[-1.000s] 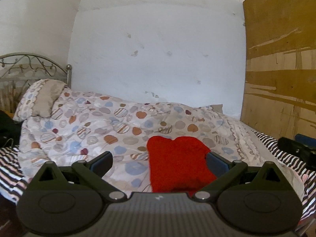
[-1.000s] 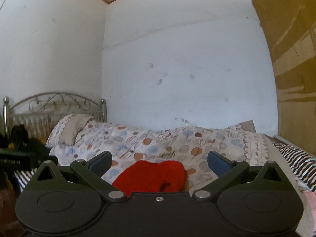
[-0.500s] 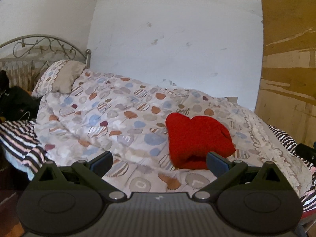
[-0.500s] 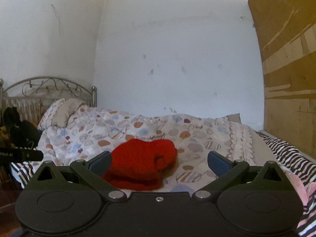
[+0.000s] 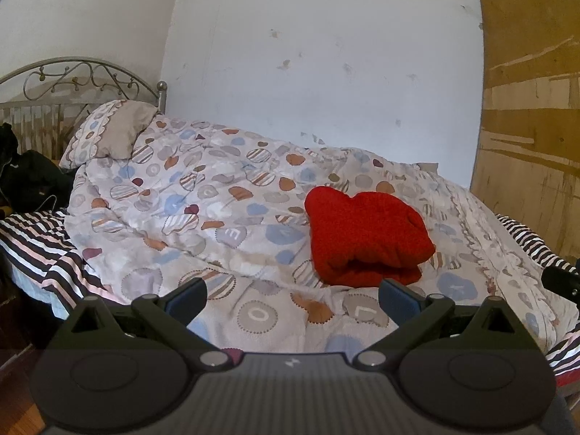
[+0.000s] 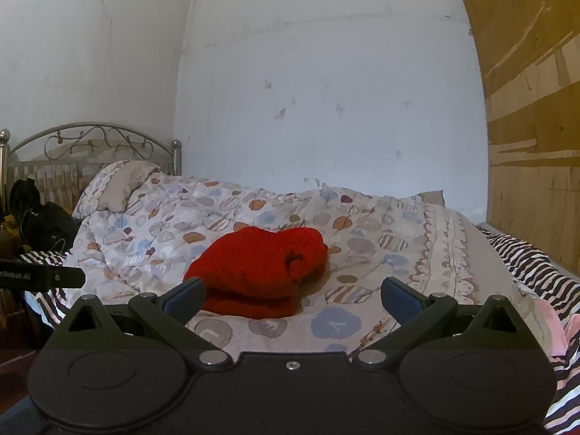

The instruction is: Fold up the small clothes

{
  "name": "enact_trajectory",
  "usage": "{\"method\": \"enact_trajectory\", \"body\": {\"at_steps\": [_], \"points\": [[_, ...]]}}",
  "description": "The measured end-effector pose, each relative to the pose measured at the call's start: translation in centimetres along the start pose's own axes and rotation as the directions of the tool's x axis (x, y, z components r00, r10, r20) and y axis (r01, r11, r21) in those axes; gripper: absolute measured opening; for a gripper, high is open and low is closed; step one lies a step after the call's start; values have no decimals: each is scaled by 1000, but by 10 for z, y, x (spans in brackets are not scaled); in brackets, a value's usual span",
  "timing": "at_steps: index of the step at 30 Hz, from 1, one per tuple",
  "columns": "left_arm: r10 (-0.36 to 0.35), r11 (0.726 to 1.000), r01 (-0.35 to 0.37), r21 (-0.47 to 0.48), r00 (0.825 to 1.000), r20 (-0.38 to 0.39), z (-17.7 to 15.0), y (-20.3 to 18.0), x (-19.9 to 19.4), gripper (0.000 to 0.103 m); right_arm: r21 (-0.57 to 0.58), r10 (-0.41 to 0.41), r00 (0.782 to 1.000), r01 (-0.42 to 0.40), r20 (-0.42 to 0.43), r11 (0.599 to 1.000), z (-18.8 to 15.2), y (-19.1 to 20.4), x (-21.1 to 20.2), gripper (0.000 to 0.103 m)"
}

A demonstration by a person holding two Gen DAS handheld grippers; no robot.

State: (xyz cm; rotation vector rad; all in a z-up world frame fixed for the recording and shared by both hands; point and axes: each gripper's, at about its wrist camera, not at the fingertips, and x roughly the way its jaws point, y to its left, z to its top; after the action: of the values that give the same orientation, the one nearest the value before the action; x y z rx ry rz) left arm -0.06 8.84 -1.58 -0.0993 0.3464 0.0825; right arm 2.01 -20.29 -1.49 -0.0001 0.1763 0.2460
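Note:
A red knitted garment (image 5: pixel 366 233) lies folded in a thick bundle on the patterned duvet (image 5: pixel 203 214) of a bed. In the left wrist view it sits ahead and to the right of my left gripper (image 5: pixel 291 295), which stands open and empty, short of the bundle. From the right wrist the same red garment (image 6: pixel 259 272) lies ahead and to the left. My right gripper (image 6: pixel 291 295) is open and holds nothing; its left fingertip (image 6: pixel 185 295) overlaps the bundle's near edge in the picture, and contact cannot be judged.
A pillow (image 5: pixel 110 130) and a metal headboard (image 5: pixel 72 76) stand at the far left. Black bags (image 5: pixel 32 177) lie beside the bed. A striped sheet (image 6: pixel 536 264) shows at the right, under a brown wooden panel (image 6: pixel 533 108). The other gripper's body (image 6: pixel 40 277) pokes in at left.
Both grippers have risen and drawn back from the bed, so the red bundle now lies farther out in front of them. Both stay open.

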Motion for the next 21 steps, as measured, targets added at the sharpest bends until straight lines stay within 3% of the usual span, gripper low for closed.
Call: {"method": "enact_trajectory", "body": {"at_steps": [21], "points": [[6,1000,-6,8,1000,-1,-1,0,-3,103,8,7,1000,-7,2,1000,-1,-1,0,103]]}}
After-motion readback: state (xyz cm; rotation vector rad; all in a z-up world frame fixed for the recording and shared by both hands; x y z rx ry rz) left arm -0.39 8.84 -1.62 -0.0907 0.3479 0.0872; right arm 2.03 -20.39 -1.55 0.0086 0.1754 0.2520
